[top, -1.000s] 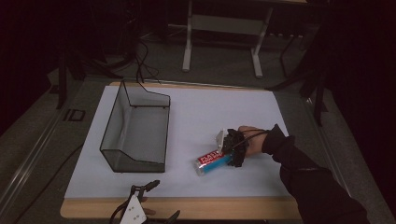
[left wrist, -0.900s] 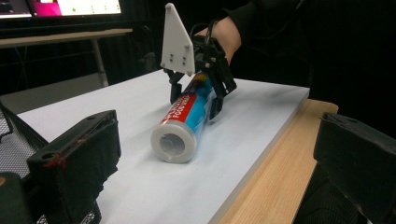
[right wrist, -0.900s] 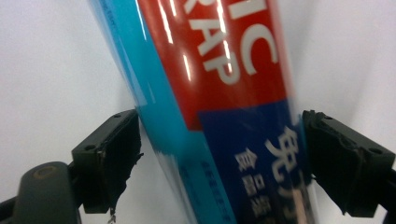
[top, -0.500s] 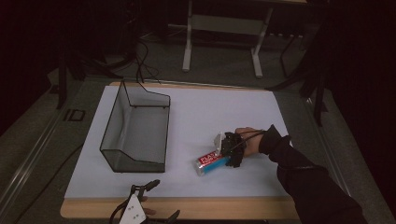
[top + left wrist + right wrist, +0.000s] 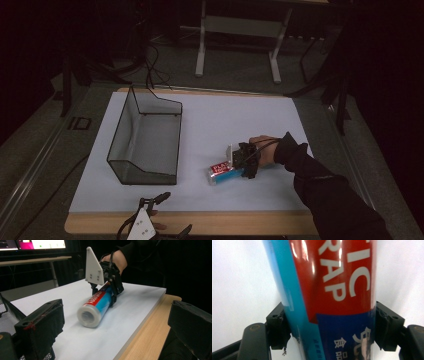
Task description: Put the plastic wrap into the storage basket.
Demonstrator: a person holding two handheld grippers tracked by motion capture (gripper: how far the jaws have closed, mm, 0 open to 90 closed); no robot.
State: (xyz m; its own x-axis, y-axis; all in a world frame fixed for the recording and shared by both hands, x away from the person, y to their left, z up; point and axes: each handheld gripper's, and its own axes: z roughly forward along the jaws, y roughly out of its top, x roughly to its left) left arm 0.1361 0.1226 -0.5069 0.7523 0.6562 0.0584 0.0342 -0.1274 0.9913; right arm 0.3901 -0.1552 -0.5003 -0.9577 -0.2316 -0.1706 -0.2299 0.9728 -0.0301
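A roll of plastic wrap (image 5: 222,172) with a red and blue label lies on its side on the white tabletop (image 5: 225,120), right of centre. My right gripper (image 5: 241,162) comes in from the right, and its jaws press the roll's right end from both sides. The right gripper view has the roll (image 5: 332,277) running up between the two pads (image 5: 278,326) of my right gripper (image 5: 332,325). My left gripper (image 5: 172,212) hovers open over the table's near edge. The left gripper view looks between the wide-apart jaws of my left gripper (image 5: 117,325) at the roll (image 5: 96,306) and the right gripper (image 5: 106,290).
A black wire mesh basket (image 5: 145,140) stands on the left half of the table, its open side up; its mesh (image 5: 5,315) is close to my left jaw. A wooden strip (image 5: 225,220) borders the near edge. Table legs and cables stand beyond the far edge.
The right hand and gripper have edged slightly left along the roll. The roll, the basket and the left gripper stay where they were.
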